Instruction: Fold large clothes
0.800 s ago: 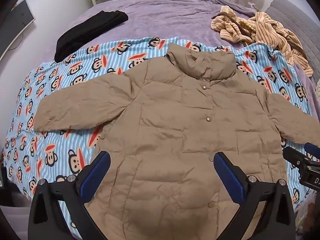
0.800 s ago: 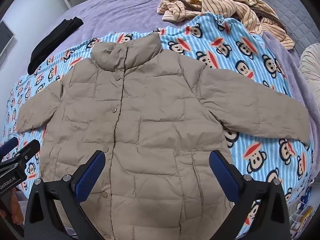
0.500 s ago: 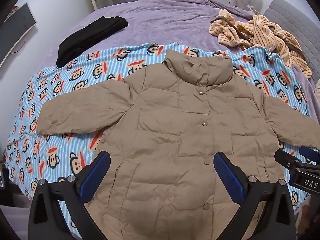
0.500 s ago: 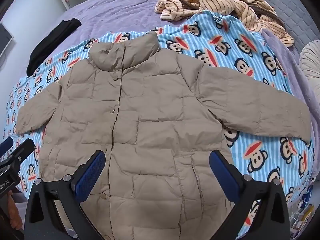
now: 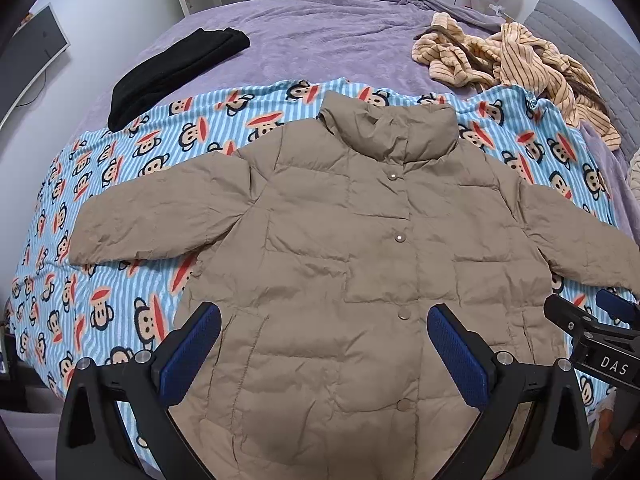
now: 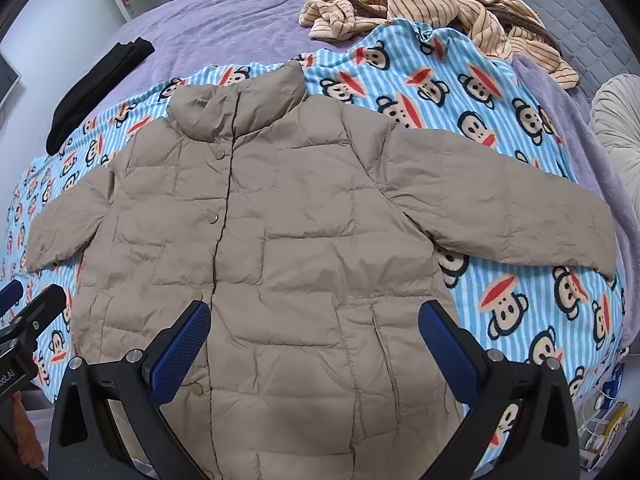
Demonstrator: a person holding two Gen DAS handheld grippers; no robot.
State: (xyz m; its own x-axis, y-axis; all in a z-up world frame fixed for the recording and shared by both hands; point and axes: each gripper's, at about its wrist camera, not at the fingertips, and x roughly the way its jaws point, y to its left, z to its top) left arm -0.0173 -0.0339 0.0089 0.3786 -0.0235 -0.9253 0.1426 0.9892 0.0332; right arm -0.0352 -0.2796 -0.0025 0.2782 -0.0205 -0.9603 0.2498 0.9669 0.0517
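Purple bed (image 5: pixel 320 36), monkey-print blanket (image 5: pixel 100 184) — tan jacket (image 5: pixel 340 260) spread flat

Jacket (image 5: pixel 360 264) flat on blanket (image 5: pixel 120 280), sleeves out to both sides, collar away from cameras. Blanket on bed (image 5: pixel 320 40). Behind: folded garment (image 5: pixel 172 72) far left, crumpled clothes (image 5: pixel 512 60) far right.

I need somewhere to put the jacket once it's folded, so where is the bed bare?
The purple cover is bare between the black garment and the striped pile, beyond the monkey blanket. The jacket fills most of the blanket; only strips show beside its sleeves.
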